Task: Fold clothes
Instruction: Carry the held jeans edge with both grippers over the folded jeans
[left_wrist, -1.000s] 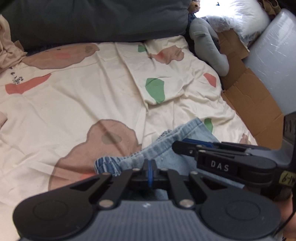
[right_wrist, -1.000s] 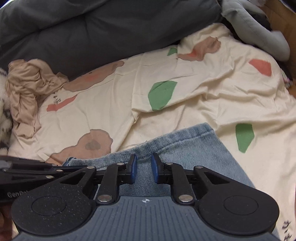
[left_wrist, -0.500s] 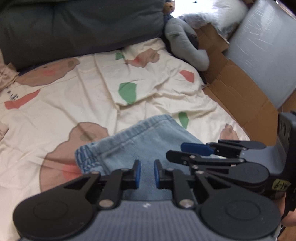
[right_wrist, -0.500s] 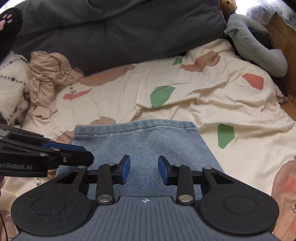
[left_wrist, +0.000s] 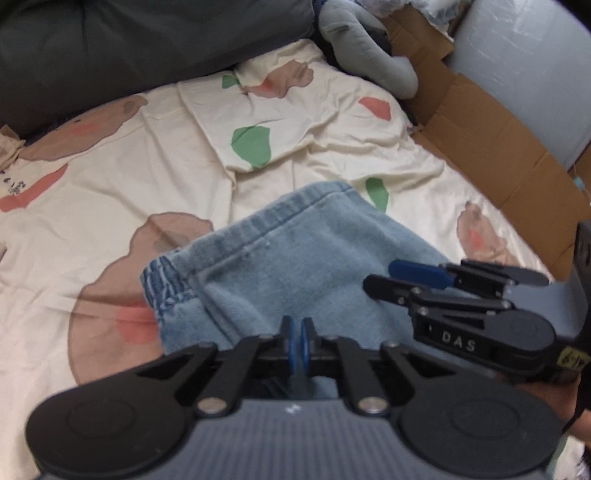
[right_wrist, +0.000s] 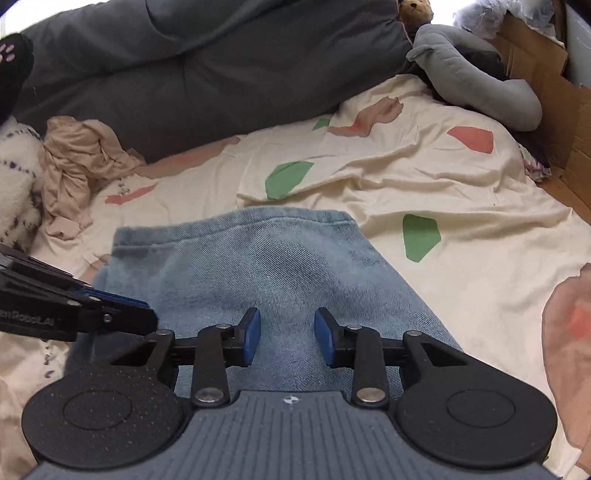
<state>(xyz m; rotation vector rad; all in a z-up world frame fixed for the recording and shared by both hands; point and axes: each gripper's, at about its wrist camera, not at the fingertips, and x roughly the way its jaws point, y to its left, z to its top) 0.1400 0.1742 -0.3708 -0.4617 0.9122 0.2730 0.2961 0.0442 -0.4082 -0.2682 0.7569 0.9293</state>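
Side by side above folded, soft light-blue denim shorts (right_wrist: 258, 266) on a wrinkled cream sheet (right_wrist: 443, 192), the left gripper (left_wrist: 297, 345) is pinched nearly closed on nothing, the right gripper (right_wrist: 284, 338) spread wide.

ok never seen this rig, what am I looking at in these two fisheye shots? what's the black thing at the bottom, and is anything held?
There is no robot: a person holds a two-finger gripper in each hand, and each carries a camera looking forward along its fingers. The black shape at the bottom of each picture is that gripper's own body.

In the left wrist view, the left gripper has its blue pads almost together, with no cloth visibly between them. The right gripper enters from the side.

In the right wrist view, the right gripper is open over a folded blue denim garment and holds nothing.

The denim lies on a cream patterned sheet. A crumpled beige garment lies further back, beside a dark grey cushion.
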